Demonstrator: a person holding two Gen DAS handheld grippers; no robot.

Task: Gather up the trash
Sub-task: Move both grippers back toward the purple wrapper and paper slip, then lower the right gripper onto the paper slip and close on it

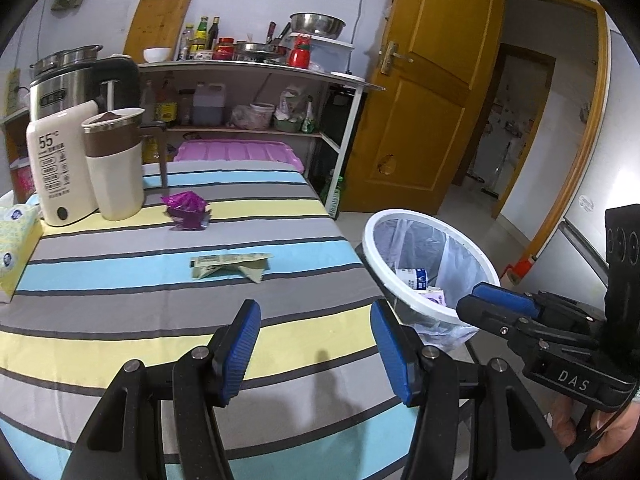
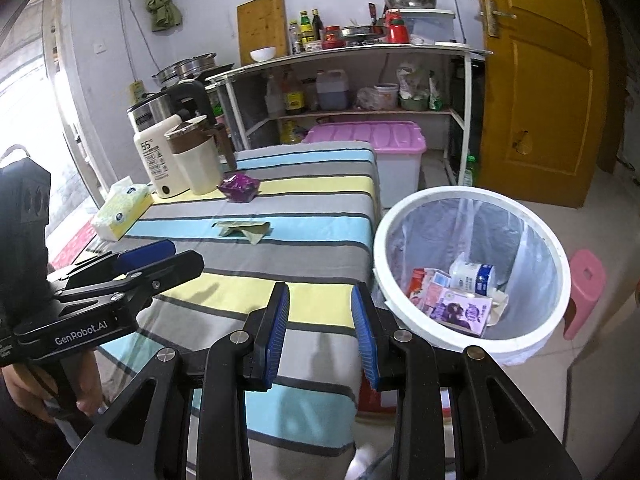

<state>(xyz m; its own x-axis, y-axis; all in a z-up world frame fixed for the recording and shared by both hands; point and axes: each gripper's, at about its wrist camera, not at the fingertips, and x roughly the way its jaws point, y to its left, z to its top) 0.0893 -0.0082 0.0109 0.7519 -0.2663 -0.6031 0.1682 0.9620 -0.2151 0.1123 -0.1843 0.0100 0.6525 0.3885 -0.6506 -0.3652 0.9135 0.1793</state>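
Note:
A crumpled purple wrapper (image 1: 186, 211) (image 2: 239, 187) and a flat green packet (image 1: 229, 266) (image 2: 244, 229) lie on the striped table (image 1: 120, 344) (image 2: 320, 208). A white trash bin (image 1: 400, 220) (image 2: 560, 256) with a clear liner stands right of the table and holds several cartons. My left gripper (image 1: 315, 350) (image 2: 182, 254) is open and empty over the table's near part. My right gripper (image 2: 320, 330) (image 1: 466, 300) is open and empty at the table's right edge, beside the bin.
A white bottle (image 1: 56, 168), a cream and brown cup (image 1: 114, 160) and a tissue box (image 1: 16, 240) stand at the table's far left. A pink-lidded box (image 2: 372, 140) and a shelf of kitchenware (image 2: 360, 52) are behind. A pink stool (image 2: 584, 288) stands right of the bin.

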